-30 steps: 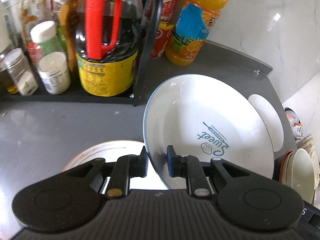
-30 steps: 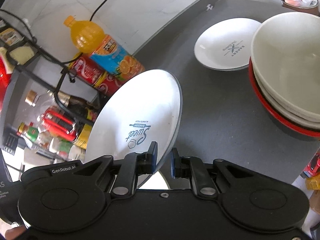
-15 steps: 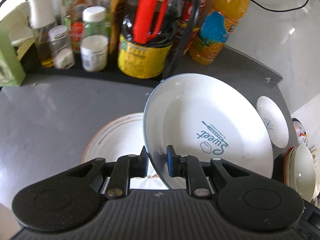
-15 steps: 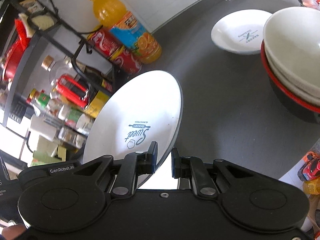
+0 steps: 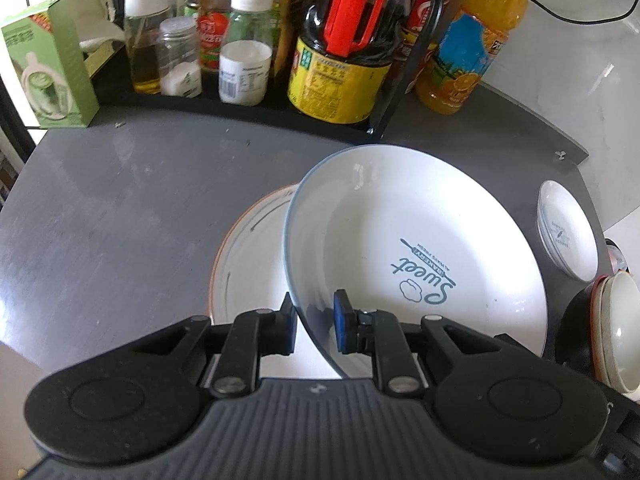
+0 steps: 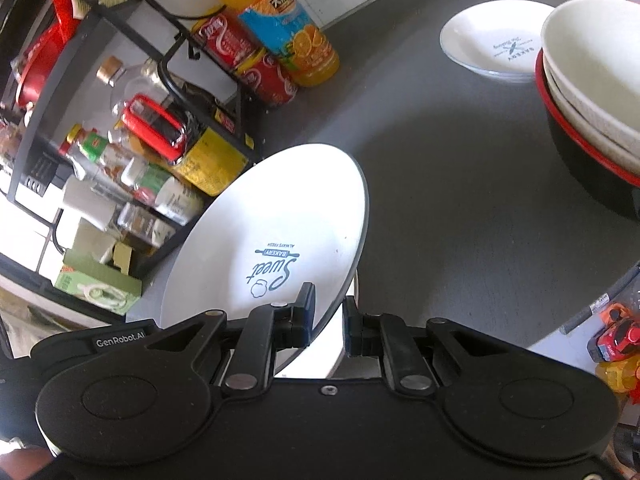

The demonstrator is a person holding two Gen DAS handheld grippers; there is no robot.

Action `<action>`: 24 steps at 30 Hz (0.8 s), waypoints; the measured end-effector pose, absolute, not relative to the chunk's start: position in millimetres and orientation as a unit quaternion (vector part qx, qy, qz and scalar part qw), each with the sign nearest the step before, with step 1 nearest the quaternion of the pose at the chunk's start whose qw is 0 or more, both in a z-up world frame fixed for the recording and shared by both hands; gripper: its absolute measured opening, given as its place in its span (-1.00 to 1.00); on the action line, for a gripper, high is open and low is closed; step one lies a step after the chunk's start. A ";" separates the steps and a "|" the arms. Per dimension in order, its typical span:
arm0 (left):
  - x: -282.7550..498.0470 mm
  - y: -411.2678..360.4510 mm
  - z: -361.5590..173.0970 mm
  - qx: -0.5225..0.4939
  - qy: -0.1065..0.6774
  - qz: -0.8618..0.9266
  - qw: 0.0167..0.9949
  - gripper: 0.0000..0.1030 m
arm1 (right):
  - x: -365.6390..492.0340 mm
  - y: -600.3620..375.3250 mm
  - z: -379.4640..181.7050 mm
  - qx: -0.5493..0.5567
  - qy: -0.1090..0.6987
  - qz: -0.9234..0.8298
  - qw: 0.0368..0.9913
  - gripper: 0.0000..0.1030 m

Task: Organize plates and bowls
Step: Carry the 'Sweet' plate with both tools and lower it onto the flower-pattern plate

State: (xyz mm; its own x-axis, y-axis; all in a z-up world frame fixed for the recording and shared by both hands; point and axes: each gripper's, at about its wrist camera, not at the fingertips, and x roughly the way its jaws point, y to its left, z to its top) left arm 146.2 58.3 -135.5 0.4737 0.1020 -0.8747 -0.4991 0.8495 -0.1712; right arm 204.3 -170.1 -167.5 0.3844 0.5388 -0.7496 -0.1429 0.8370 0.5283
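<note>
Both grippers pinch the white "Sweet" plate's rim: left gripper (image 5: 314, 326), right gripper (image 6: 327, 320). "Sweet" plate (image 5: 416, 256) hangs tilted over the orange-rimmed plate (image 5: 252, 256) on the grey surface (image 5: 120, 200). Bowl stack (image 6: 592, 92) and small plate (image 6: 496, 40) well apart.

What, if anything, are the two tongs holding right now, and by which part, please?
Both tongs, left and right, hold one white "Sweet Bakery" plate, each clamped on its near rim, with the plate tilted above the counter.

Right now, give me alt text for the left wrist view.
Left tongs pinch the rim of a tilted white "Sweet Bakery" plate above an orange-rimmed plate on the grey counter. Condiment bottles line the back.
</note>
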 end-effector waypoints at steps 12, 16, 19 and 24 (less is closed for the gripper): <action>116.7 55.9 -148.5 -0.227 0.498 0.197 0.813 -0.67 | 190.1 -167.3 -171.0 0.158 0.523 0.224 0.807 -0.75; 113.0 54.7 -151.1 -0.224 0.502 0.199 0.812 -0.65 | 191.2 -166.9 -169.8 0.155 0.525 0.224 0.806 -0.75; 114.0 53.4 -150.9 -0.220 0.505 0.202 0.810 -0.63 | 191.6 -164.5 -169.4 0.146 0.526 0.224 0.807 -0.74; 116.5 54.2 -152.4 -0.218 0.508 0.206 0.808 -0.62 | 193.7 -160.2 -168.4 0.141 0.531 0.215 0.807 -0.74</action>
